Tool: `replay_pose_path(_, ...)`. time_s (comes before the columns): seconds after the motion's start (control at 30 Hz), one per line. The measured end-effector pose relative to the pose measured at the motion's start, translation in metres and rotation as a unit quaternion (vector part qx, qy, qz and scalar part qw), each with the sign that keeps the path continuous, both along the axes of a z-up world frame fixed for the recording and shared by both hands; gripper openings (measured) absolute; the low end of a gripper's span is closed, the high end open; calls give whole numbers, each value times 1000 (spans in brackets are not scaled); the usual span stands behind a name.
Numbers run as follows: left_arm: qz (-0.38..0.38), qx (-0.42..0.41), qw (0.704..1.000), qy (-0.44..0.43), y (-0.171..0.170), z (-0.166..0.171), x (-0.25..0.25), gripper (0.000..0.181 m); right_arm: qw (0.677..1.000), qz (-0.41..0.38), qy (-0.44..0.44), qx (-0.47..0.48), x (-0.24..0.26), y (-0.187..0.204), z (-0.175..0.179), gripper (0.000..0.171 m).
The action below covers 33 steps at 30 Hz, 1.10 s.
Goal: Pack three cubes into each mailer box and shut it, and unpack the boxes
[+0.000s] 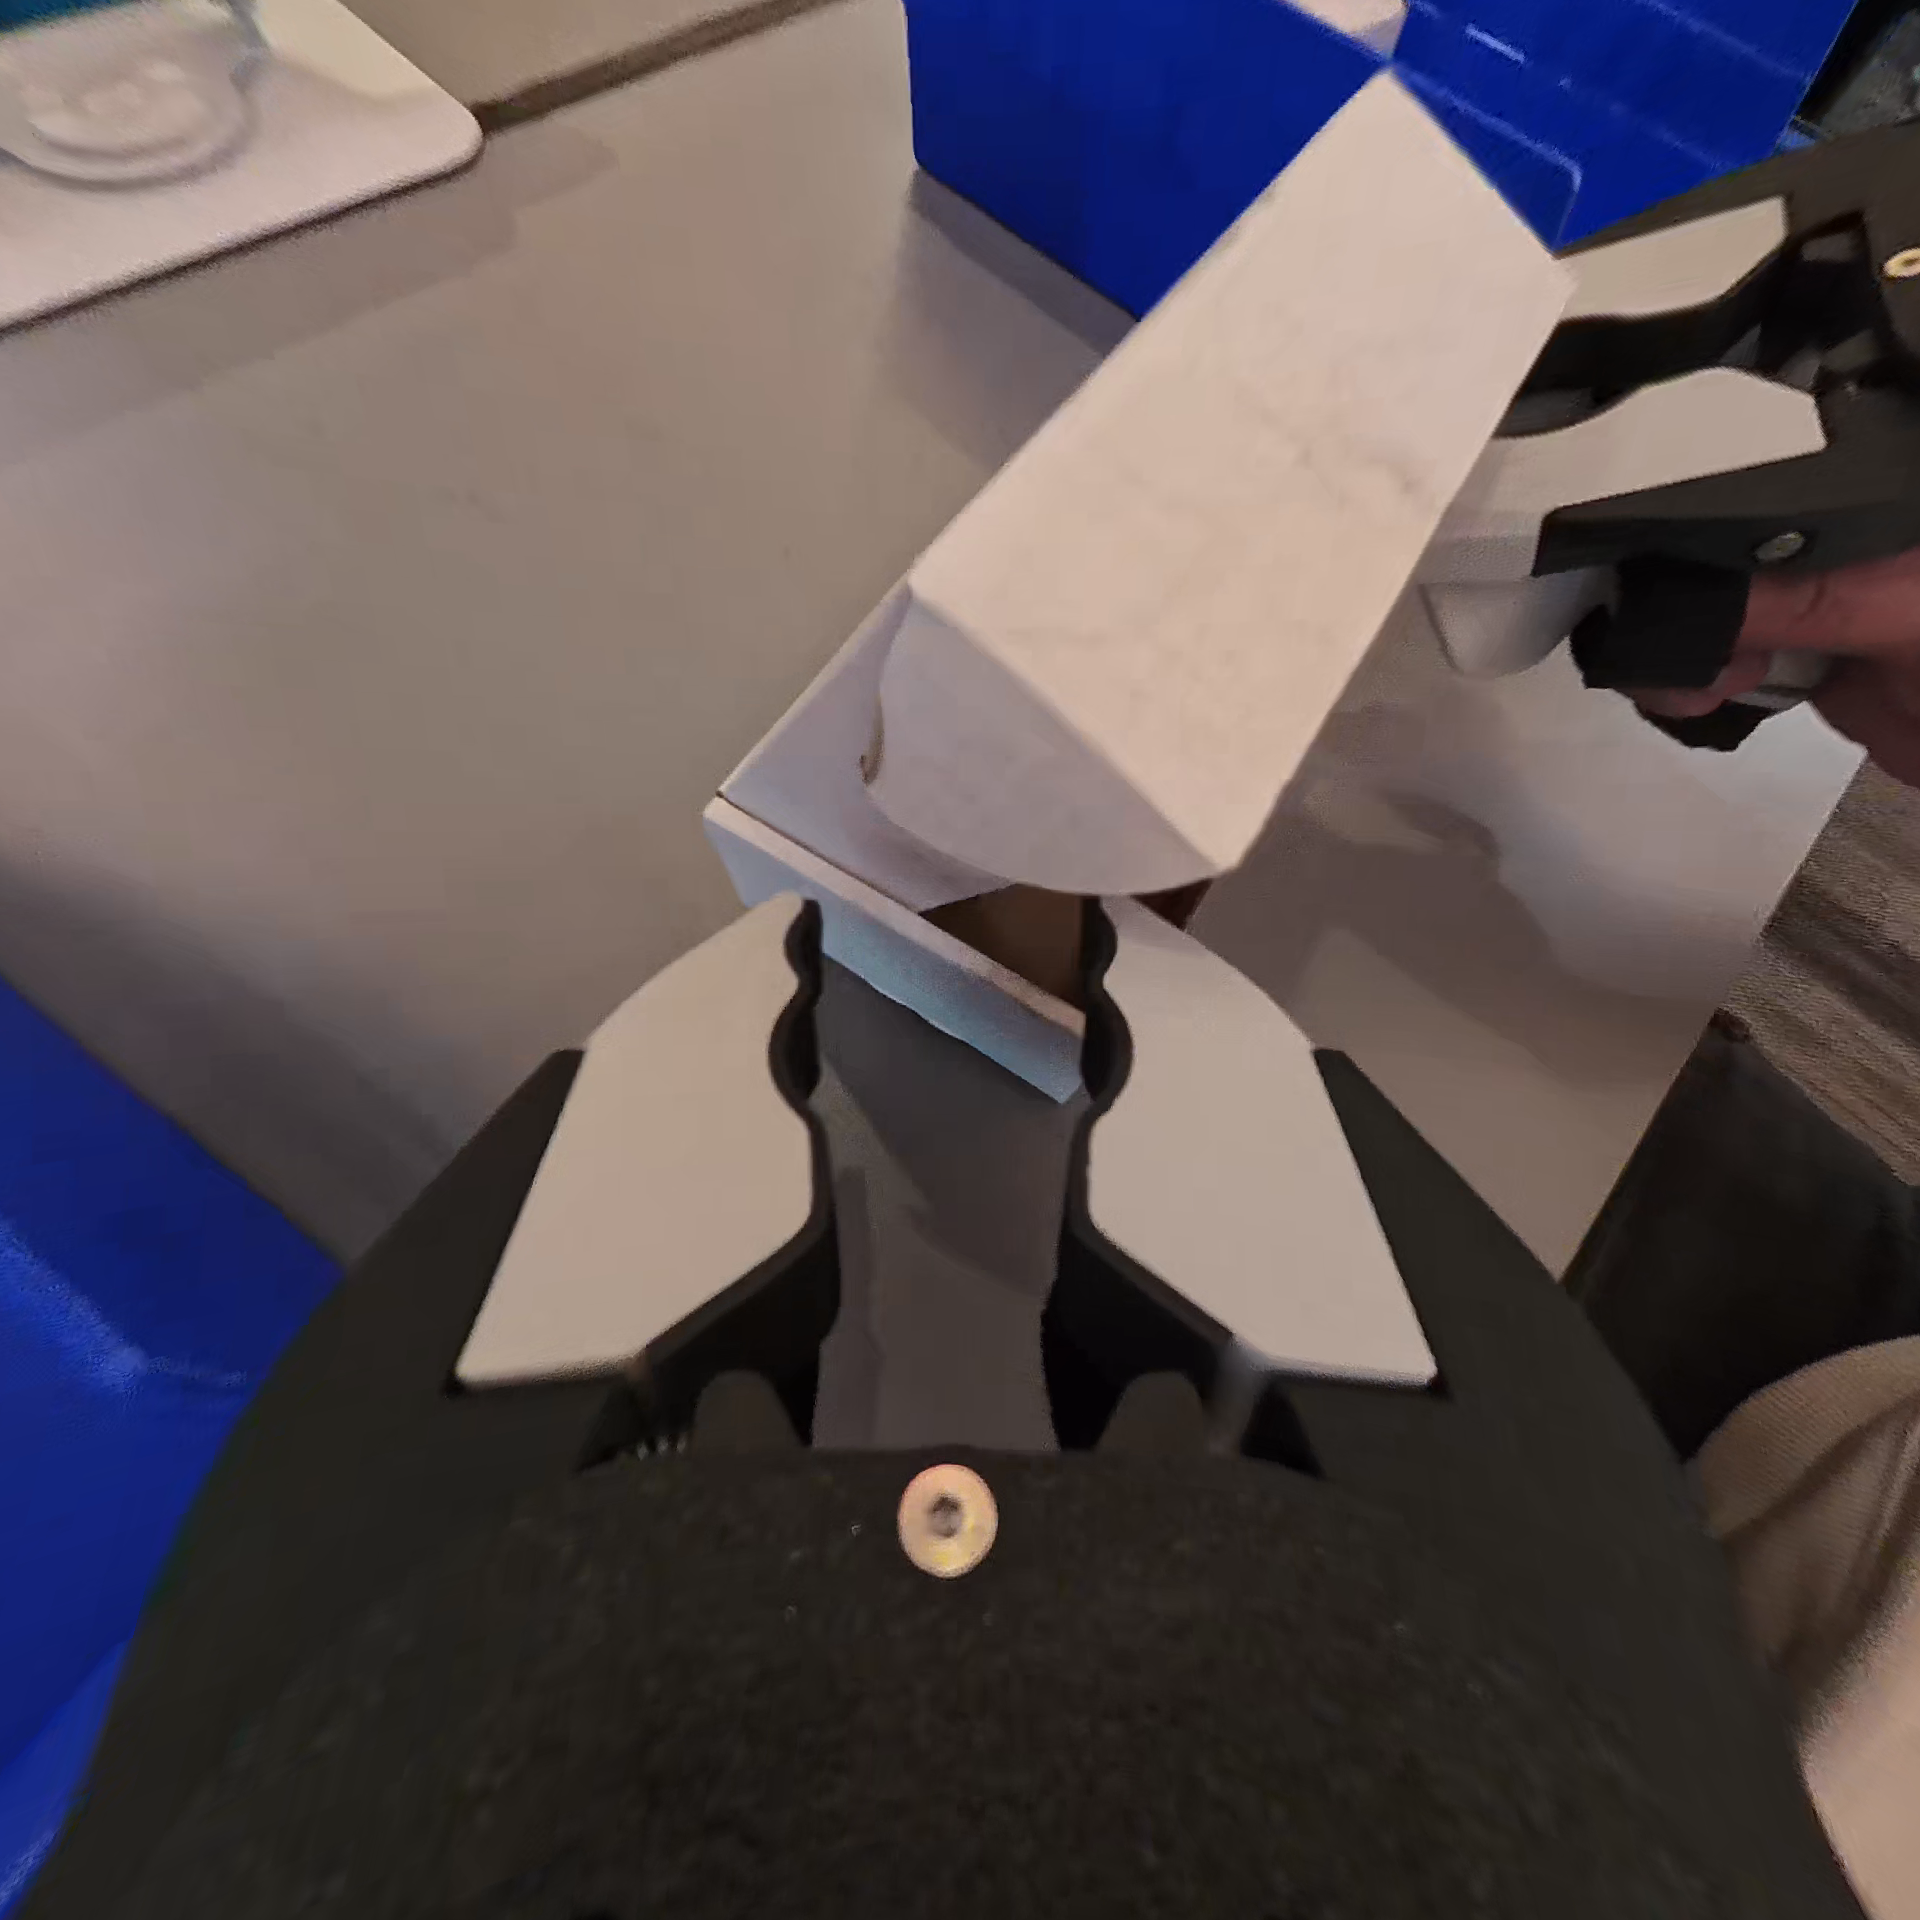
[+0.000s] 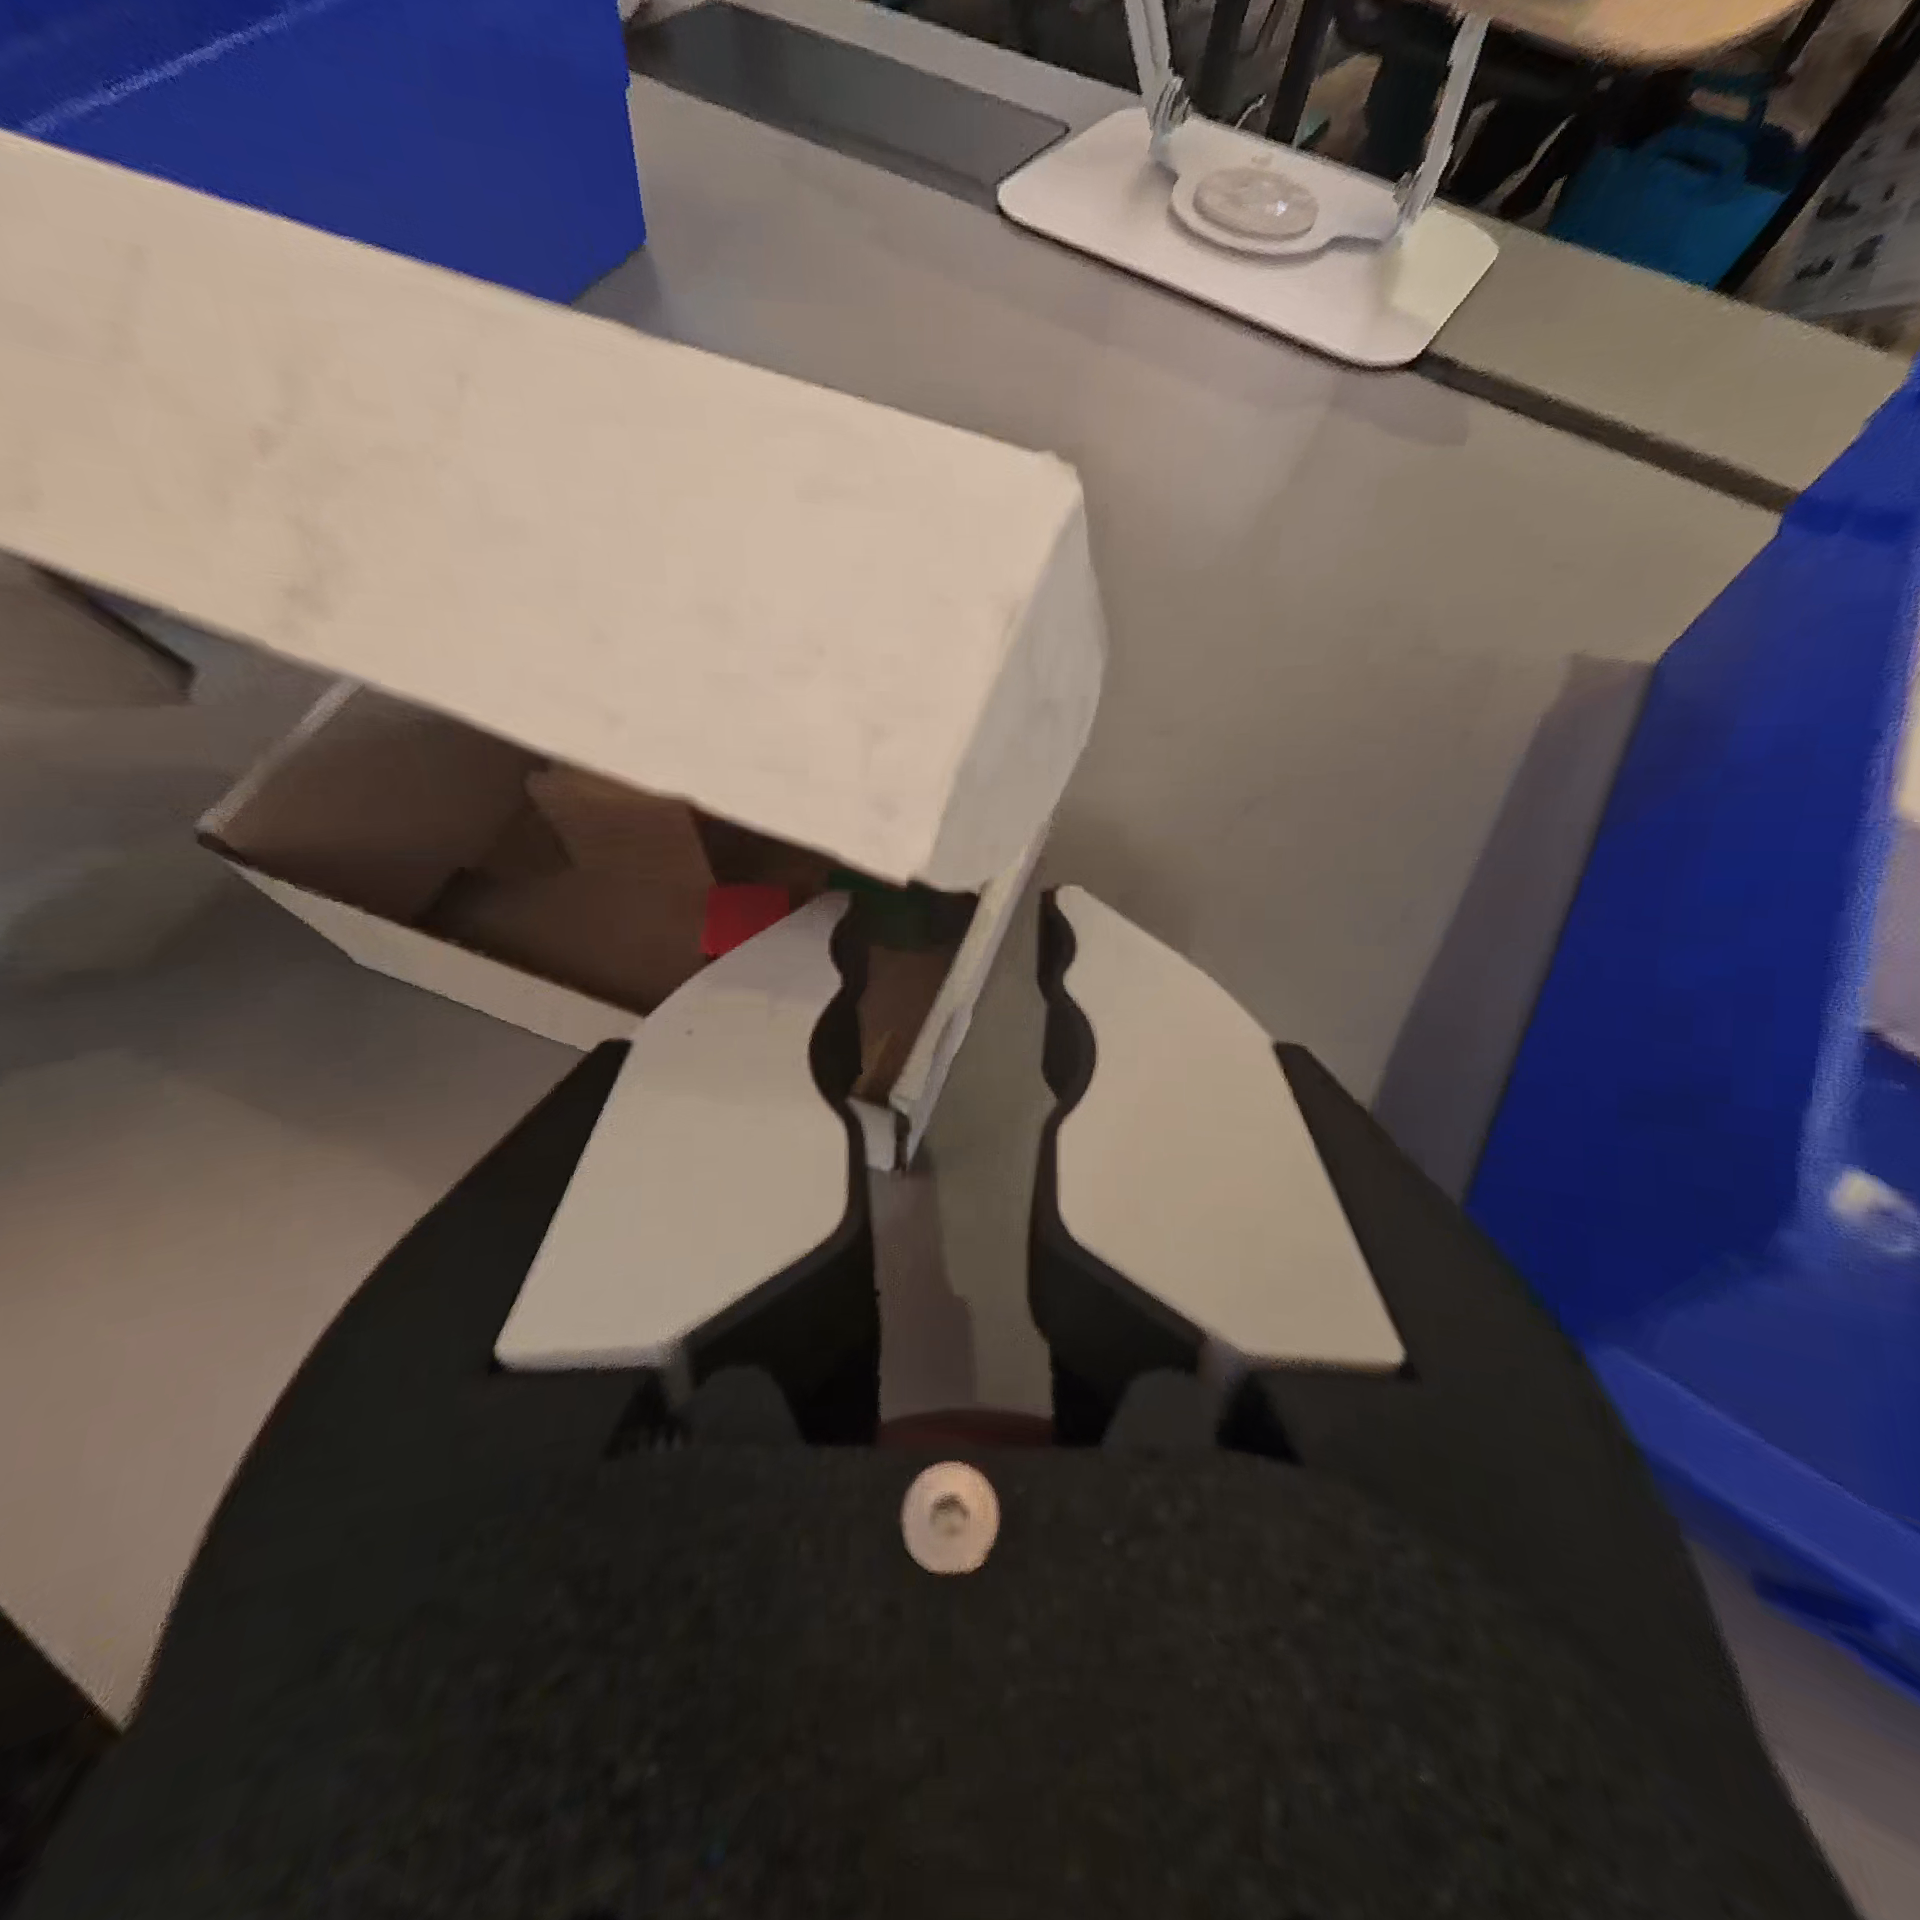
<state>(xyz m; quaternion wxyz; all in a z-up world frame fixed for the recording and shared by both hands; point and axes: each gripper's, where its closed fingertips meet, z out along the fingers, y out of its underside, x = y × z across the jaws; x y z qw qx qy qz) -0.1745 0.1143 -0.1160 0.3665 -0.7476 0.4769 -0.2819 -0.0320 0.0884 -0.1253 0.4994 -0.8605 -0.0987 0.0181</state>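
Left gripper (image 1: 951,987): I am holding it low at the near corner of the box, its jaws standing apart with the corner's white edge between the tips; I cannot tell whether the fingers are pressing on it.
Right gripper (image 2: 945,997): I am keeping its jaws parted around the thin side wall of the box, the wall's edge lying against the left finger and clear of the right one.
Box (image 2: 436,935): a white cardboard mailer with a brown inside, sitting on the grey table (image 2: 1299,644) between my two tools.
Lid (image 2: 499,582): it is hanging half raised and tilted over the opening, its rounded side flap (image 1: 1018,810) pointing down toward the left tool.
Cubes: a red one (image 2: 740,920) is showing inside the box under the lid, with something dark green just beside it; more I cannot make out.
Blue bins: one (image 2: 1714,987) is standing right of the box, another (image 2: 343,125) behind it.
White stand (image 2: 1247,239): resting at the far end of the table, well apart from the box.
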Motion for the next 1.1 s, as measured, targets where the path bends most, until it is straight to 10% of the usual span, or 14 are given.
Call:
replay_pose_path(0.03,4,17,1000,-3,-1,4,-2,51,1000,-1,-19,17,2,-2,5,34)
replay_pose_path(0.37,10,156,988,22,-10,26,5,28,981,8,-159,111,-7,-7,39,10)
replay_pose_path(1.1,-66,31,991,108,-47,-68,-11,21,988,74,-105,-80,-26,-45,-58,22)
